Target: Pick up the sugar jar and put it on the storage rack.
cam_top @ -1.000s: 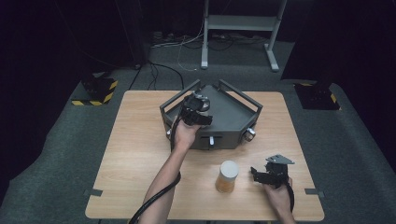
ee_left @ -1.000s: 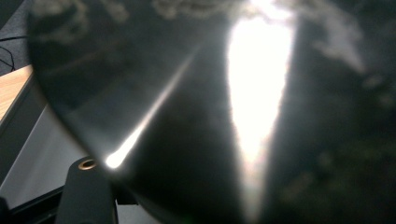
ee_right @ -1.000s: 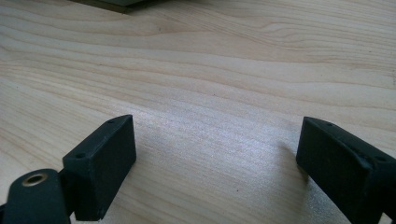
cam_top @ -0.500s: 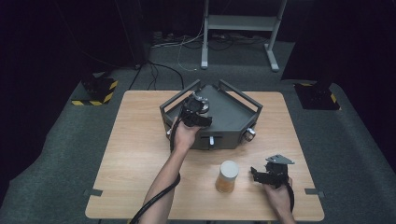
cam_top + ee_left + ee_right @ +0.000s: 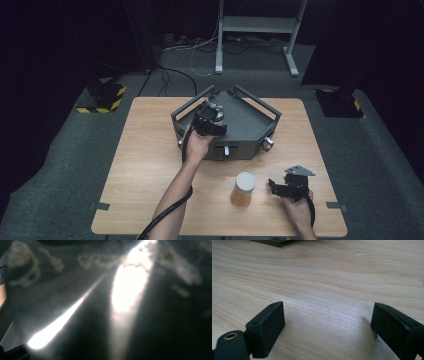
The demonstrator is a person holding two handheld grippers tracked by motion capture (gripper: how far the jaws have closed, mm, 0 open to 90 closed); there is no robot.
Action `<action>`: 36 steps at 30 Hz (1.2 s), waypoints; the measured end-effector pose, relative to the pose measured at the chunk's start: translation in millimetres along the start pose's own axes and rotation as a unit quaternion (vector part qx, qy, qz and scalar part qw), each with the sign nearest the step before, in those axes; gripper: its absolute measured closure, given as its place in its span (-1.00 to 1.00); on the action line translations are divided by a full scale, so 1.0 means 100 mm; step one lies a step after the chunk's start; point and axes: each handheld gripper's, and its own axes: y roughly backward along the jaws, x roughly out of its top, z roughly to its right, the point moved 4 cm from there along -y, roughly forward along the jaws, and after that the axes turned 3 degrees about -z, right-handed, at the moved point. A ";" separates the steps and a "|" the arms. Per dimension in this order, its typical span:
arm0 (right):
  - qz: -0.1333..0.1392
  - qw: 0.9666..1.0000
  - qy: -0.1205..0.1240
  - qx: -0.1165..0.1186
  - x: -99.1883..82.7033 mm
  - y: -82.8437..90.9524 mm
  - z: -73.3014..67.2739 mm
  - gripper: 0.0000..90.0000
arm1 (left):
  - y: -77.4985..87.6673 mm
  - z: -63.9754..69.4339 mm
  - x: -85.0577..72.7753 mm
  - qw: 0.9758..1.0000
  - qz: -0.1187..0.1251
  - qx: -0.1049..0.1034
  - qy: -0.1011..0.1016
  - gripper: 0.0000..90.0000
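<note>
- The left gripper (image 5: 209,121) is over the near-left part of the dark grey metal tray (image 5: 252,122), which stands at the far middle of the wooden table (image 5: 145,165).
- Its jaws are clenched together; whether anything sits between them cannot be told from the high view.
- The left gripper view is a close, blurred look at grey metal (image 5: 62,297) with two bright glare streaks across it, too soft to read any detail.
- A round silver part (image 5: 216,107) lies on the tray floor just beyond the left gripper's tip, touching or nearly so.
- On the tray's front wall, a small white latch (image 5: 226,150) sits near the person's left hand (image 5: 199,147), and a silver knob (image 5: 266,143) sits at the wall's right corner.
- A jar with a white lid (image 5: 244,188) stands upright on the table in front of the tray, between the two hands.
- The right gripper (image 5: 286,187) rests low over the table just right of the jar, apart from it.
- In the right gripper view its jaws stand wide and released, with bare wood between them.
</note>
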 end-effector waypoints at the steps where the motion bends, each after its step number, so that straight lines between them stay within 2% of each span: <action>1: 0.000 1.000 0.000 0.000 0.00 0.00 0.00 -0.74 | 0.00 0.01 0.01 1.000 -0.002 0.002 -0.002 -0.31; 4: 0.000 1.000 0.000 0.000 0.00 0.00 0.00 -0.74 | 0.01 0.02 0.01 1.000 -0.003 0.011 -0.003 -0.48; 6: 0.000 1.000 0.000 0.000 0.00 0.00 0.00 -0.74 | 0.04 0.02 -0.02 1.000 0.004 0.011 0.000 -0.57; 10: 0.000 1.000 0.000 0.000 0.00 0.00 0.00 -0.74 | 0.06 0.01 -0.08 1.000 0.009 0.010 0.001 -0.66; 14: 0.000 1.000 0.000 0.000 0.00 0.00 0.00 -0.74 | 0.10 0.00 -0.17 1.000 0.020 0.012 0.011 -0.77; 15: 0.000 1.000 0.000 0.000 0.00 0.00 0.00 -0.74 | 0.10 0.02 -0.21 0.999 0.032 0.011 0.024 -0.78; 16: 0.000 1.000 0.000 0.000 0.00 0.00 0.00 -0.74 | 0.04 0.10 -0.31 0.994 0.077 0.010 0.080 -0.78; 18: 0.000 1.000 0.000 0.000 0.00 0.00 0.00 -0.74 | 0.04 0.17 -0.41 0.988 0.108 0.014 0.111 -0.79; 19: 0.000 1.000 0.000 0.000 0.00 0.00 0.00 -0.74 | 0.15 0.11 -0.43 0.994 0.085 0.016 0.073 -0.79; 20: 0.000 1.000 0.000 0.000 0.00 0.00 0.00 -0.74 | 0.15 0.11 -0.43 0.994 0.085 0.016 0.073 -0.79; 21: 0.000 1.000 0.000 0.000 0.00 0.00 0.00 -0.74 | 0.16 0.13 -0.48 0.991 0.098 0.016 0.085 -0.79; 22: 0.000 1.000 0.000 0.000 0.00 0.00 0.00 -0.74 | 0.22 0.11 -0.51 0.994 0.089 0.016 0.066 -0.79; 23: 0.000 1.000 0.000 0.000 0.00 0.00 0.00 -0.74 | 0.26 0.10 -0.53 0.995 0.085 0.015 0.058 -0.79; 26: 0.000 1.000 0.000 0.000 0.00 0.00 0.00 -0.74 | 0.37 0.12 -0.65 0.995 0.088 0.015 0.042 -0.78; 27: 0.000 1.000 0.000 0.000 0.00 0.00 0.00 -0.74 | 0.20 0.36 -0.82 0.967 0.193 0.005 0.169 -0.78; 28: 0.000 1.000 0.000 0.000 0.00 0.00 0.00 -0.74 | 0.21 0.36 -0.86 0.966 0.196 0.004 0.167 -0.78; 29: 0.000 1.000 0.000 0.000 0.00 0.00 0.00 -0.74 | 0.26 0.37 -0.93 0.967 0.195 0.000 0.163 -0.78; 30: 0.000 1.000 0.000 0.000 0.00 0.00 0.00 -0.74 | 0.26 0.37 -0.93 0.967 0.195 0.000 0.163 -0.78; 32: 0.000 1.000 0.000 0.000 0.00 0.00 0.00 -0.74 | 0.32 0.38 -1.07 0.969 0.190 -0.003 0.155 -0.78; 33: 0.000 1.000 0.000 0.000 0.00 0.00 0.00 -0.74 | 0.33 0.40 -1.14 0.968 0.194 -0.004 0.160 -0.77; 34: 0.000 1.000 0.000 0.000 0.00 0.00 0.00 -0.74 | 0.33 0.40 -1.14 0.968 0.194 -0.004 0.160 -0.77; 35: 0.000 1.000 0.000 0.000 0.00 0.00 0.00 -0.74 | 0.35 0.40 -1.18 0.969 0.191 -0.005 0.157 -0.77; 36: 0.000 1.000 0.000 0.000 0.00 0.00 0.00 -0.74 | 0.36 0.40 -1.23 0.969 0.190 -0.007 0.157 -0.77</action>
